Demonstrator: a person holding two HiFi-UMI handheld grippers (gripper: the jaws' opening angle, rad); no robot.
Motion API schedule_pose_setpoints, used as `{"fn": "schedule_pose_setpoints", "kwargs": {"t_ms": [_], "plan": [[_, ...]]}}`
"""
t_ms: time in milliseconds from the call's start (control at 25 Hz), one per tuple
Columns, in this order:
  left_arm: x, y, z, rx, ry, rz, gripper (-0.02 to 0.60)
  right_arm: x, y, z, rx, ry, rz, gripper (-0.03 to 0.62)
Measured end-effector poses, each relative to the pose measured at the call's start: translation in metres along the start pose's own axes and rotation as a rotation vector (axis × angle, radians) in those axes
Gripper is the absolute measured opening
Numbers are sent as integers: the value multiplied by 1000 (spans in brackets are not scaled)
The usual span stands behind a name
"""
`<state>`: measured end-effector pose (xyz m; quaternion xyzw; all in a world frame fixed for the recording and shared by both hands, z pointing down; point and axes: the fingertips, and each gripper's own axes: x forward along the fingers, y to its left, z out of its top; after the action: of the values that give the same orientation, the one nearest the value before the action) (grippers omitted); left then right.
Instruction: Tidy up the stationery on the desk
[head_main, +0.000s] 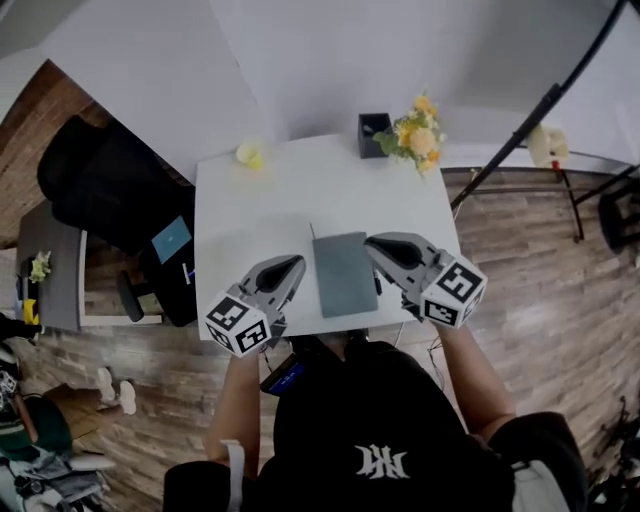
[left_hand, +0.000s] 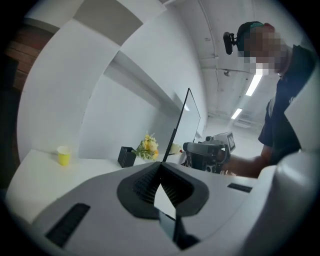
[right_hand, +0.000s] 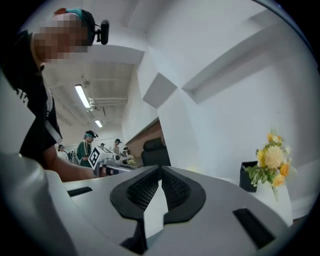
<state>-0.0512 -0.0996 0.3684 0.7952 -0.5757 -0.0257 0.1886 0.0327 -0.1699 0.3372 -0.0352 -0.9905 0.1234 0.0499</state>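
Notebook (head_main: 345, 272), grey and flat near the desk's (head_main: 250, 215) front edge, lay between the closed, empty left tongs (head_main: 296, 263) and the closed, empty right tongs (head_main: 376, 244), its long axis running toward the far black pen holder (head_main: 372, 133), the right tongs seemingly nearer.

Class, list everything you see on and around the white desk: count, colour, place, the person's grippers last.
desk: one, white, centre
notebook: one, grey, desk's near edge
cup: one, yellow, desk's far left corner
box: one, black, desk's far edge
flowers: one bunch, yellow-orange, beside the box
chair: one, black, left of desk
left gripper: one, grey, jaws shut, empty
right gripper: one, grey, jaws shut, empty
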Motion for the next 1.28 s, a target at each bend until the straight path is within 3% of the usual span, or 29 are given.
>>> {"fn": "schedule_pose_setpoints", "kwargs": {"t_ms": [160, 400, 1000, 1280], "plan": [[-23, -27, 25, 42, -61, -25, 2, -20, 24, 25, -65, -79, 39, 48], [-63, -67, 42, 107, -106, -69, 2, -44, 64, 15, -42, -87, 104, 48], [-161, -143, -53, 37, -61, -136, 2, -80, 209, -35, -15, -85, 65, 46], [-190, -168, -84, 30, -42, -132, 2, -88, 260, -73, 15, -21, 103, 44]]}}
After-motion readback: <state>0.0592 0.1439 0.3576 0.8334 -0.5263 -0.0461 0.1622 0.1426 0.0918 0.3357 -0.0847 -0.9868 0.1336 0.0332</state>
